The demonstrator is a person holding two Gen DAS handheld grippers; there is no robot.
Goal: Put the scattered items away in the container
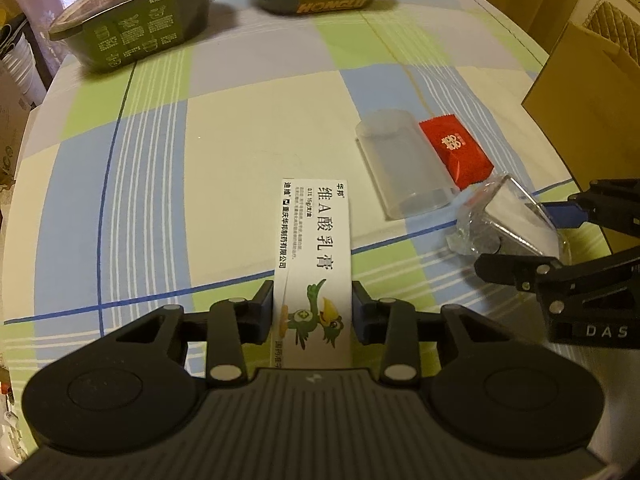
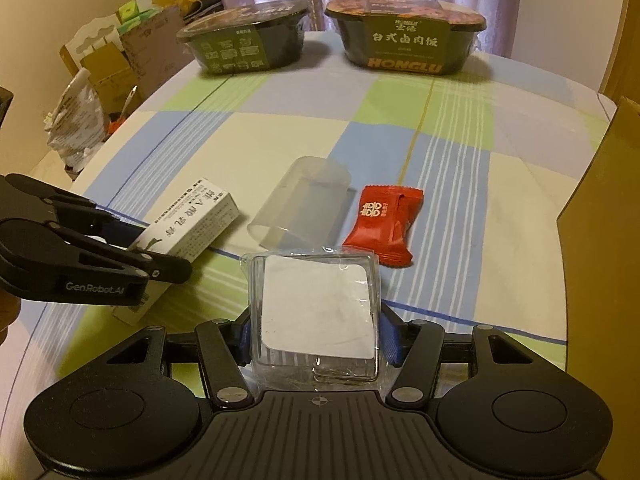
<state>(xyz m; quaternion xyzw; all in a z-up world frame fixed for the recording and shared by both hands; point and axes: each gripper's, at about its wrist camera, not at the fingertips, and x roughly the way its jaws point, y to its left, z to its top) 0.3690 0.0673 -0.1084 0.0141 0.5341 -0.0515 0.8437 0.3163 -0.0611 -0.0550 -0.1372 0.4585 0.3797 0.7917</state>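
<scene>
Two grippers: both clamped, one item each.
Left gripper: pads pressed on both long sides of the white ointment box; box flat on the checked tablecloth, long axis pointing away from the gripper toward the far edge.
Box print: "维A酸乳膏", "华邦", a green cartoon bird.
Right gripper: closed on the clear plastic case, white blank label up, near the right edge.
Clear cup: on its side, mouth toward the near edge, mid-table.
Red candy packet: just right of the cup, gold emblem.
Far edge: two dark meal bowls, one reads "HONGLU", "台式卤肉饭".
Cardboard box: at the right edge.
Gripper marks: "GenRobot.AI", "DAS".
</scene>
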